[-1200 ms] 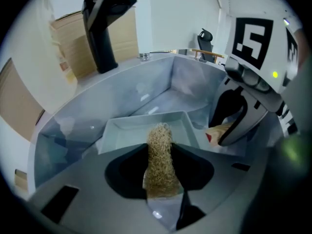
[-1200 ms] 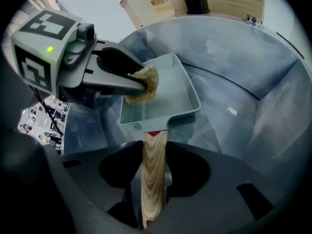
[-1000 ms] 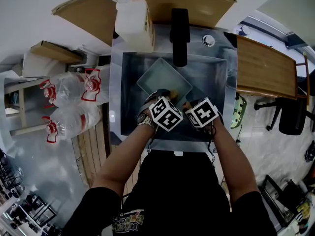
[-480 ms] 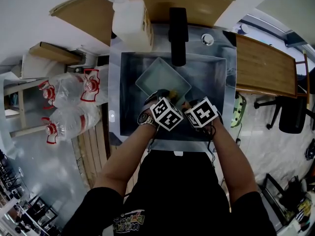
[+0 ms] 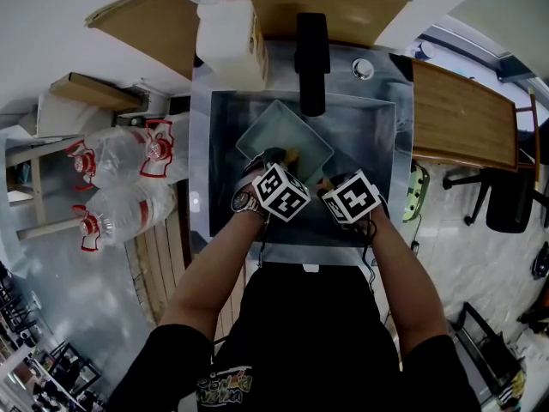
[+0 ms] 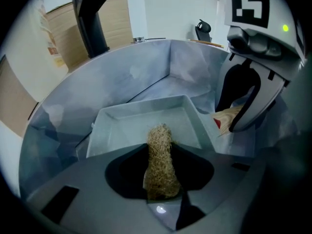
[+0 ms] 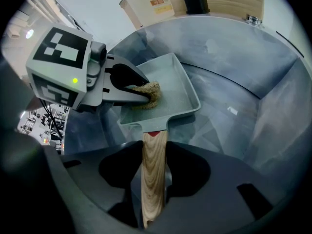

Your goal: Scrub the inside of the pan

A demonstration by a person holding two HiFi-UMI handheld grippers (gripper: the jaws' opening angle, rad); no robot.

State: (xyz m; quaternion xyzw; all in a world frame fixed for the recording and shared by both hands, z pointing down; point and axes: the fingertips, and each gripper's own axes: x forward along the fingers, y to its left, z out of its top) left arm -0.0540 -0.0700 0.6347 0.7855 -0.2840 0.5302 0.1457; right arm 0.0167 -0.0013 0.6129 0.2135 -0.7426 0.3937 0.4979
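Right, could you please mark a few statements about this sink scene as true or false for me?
1. The right tool is shut on the wooden handle of the pan. True.
2. The left tool is empty. False: it is shut on a tan fibrous scrubber.
3. The pan is round. False: it is rectangular.
4. The scrubber is over the pan's inside. True.
5. The pan is held inside the sink. True.

Scrubber (image 7: 149, 93) in pan (image 7: 179, 92), in sink (image 7: 239, 77)
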